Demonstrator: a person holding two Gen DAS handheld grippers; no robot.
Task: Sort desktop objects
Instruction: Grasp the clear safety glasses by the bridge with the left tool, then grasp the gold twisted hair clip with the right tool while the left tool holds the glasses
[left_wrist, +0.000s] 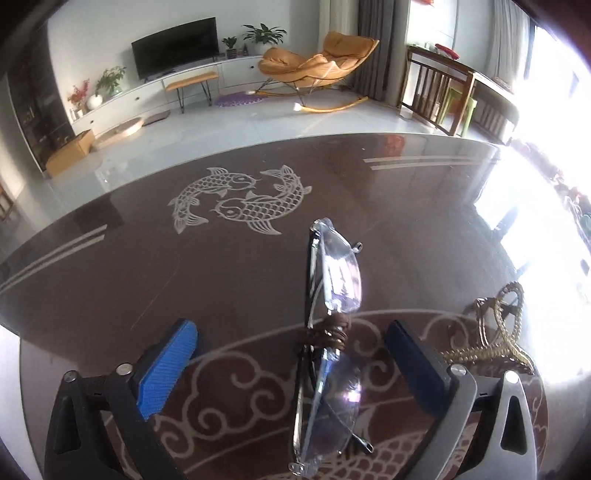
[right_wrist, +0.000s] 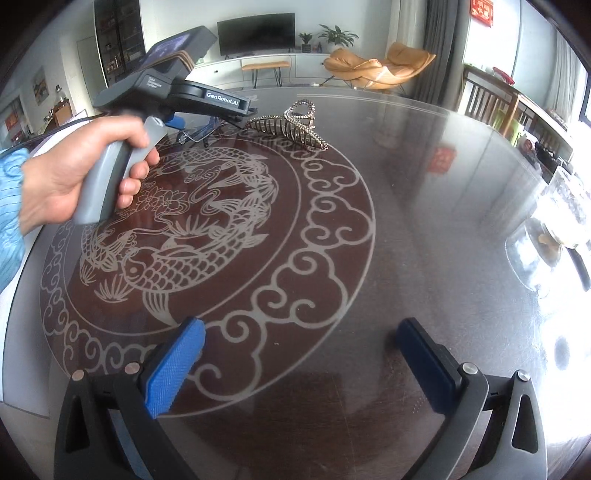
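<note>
From the left wrist view, my left tool (left_wrist: 291, 354) stands wide apart, its blue ribbed pads on either side of a pair of rimless glasses (left_wrist: 328, 332) without pressing on them. The glasses lie folded on the worktop (left_wrist: 147, 258), running lengthwise away from the camera, with a brown hair tie (left_wrist: 327, 332) wound around the bridge. I judge them light, thin and fragile: clear lenses that would scratch or slip under hard pressure, and fine metal arms that bend easily. The wrapped bridge looks like the safest place to take hold, since the cord gives the pads some bite and keeps them off the lenses. To the right, beside the dark pad, sits a gold claw hair clip (left_wrist: 498, 332), stiff, with looped wire tops.

From the right wrist view, my right tool (right_wrist: 299, 354) is also spread wide and has nothing in it; only bare worktop (right_wrist: 406, 221) lies between the pads. The surface is glossy dark brown glass or lacquer with pale etched fish and cloud scrolls, so I expect things to slide on it. Farther off, a hand (right_wrist: 74, 177) grips the grey handle of the left tool, the glasses (right_wrist: 207, 131) partly hidden beneath it. The hair clip (right_wrist: 291, 127) rests just beside them, its curved teeth on the worktop.
</note>
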